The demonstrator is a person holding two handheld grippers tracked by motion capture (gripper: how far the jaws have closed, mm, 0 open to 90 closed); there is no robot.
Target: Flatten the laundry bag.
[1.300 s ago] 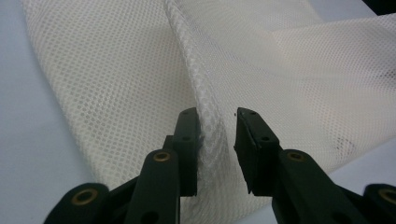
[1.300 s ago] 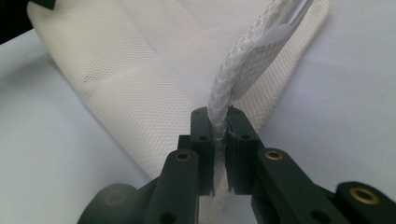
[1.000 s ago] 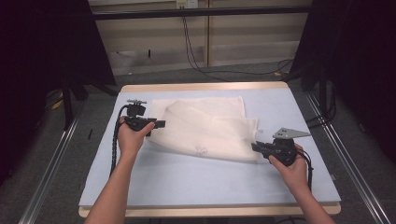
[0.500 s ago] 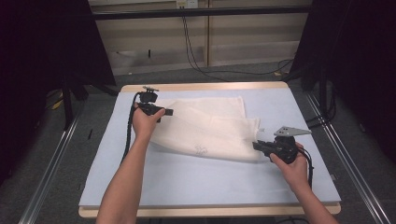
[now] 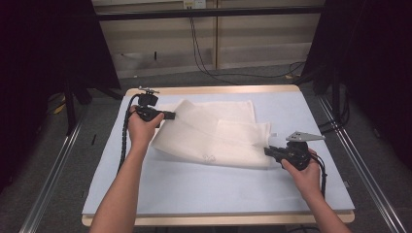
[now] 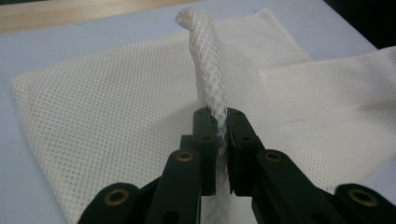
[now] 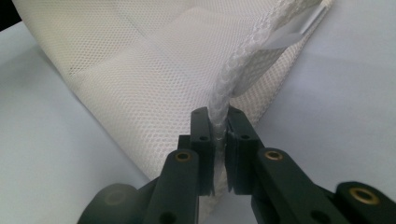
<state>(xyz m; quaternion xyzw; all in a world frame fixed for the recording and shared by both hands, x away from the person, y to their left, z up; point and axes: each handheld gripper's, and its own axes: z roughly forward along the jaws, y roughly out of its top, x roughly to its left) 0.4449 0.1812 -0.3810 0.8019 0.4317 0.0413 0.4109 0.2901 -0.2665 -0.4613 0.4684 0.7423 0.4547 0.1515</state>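
Here the left gripper (image 6: 222, 140) has just closed its jaws on a bunched fold of the white mesh cloth (image 6: 140, 107); in the left gripper view the pinched fabric stands up between the black jaws as a narrow twisted ridge running away from them. In the high view this gripper (image 5: 167, 115) sits at the far left of the cloth (image 5: 214, 133), holding its far-left corner raised off the table, so that the fabric slopes down from the jaws toward the right and near side.

The right gripper (image 7: 220, 135) is clamped on the cloth's near-right edge, where a rolled hem rises between its jaws and a small white tag (image 7: 299, 32) hangs farther along that edge. In the high view this gripper (image 5: 268, 152) rests low at the near right of the cloth.

Between the two grippers the cloth lies folded over itself in layers on the pale blue table (image 5: 204, 184), its far-right part flat.
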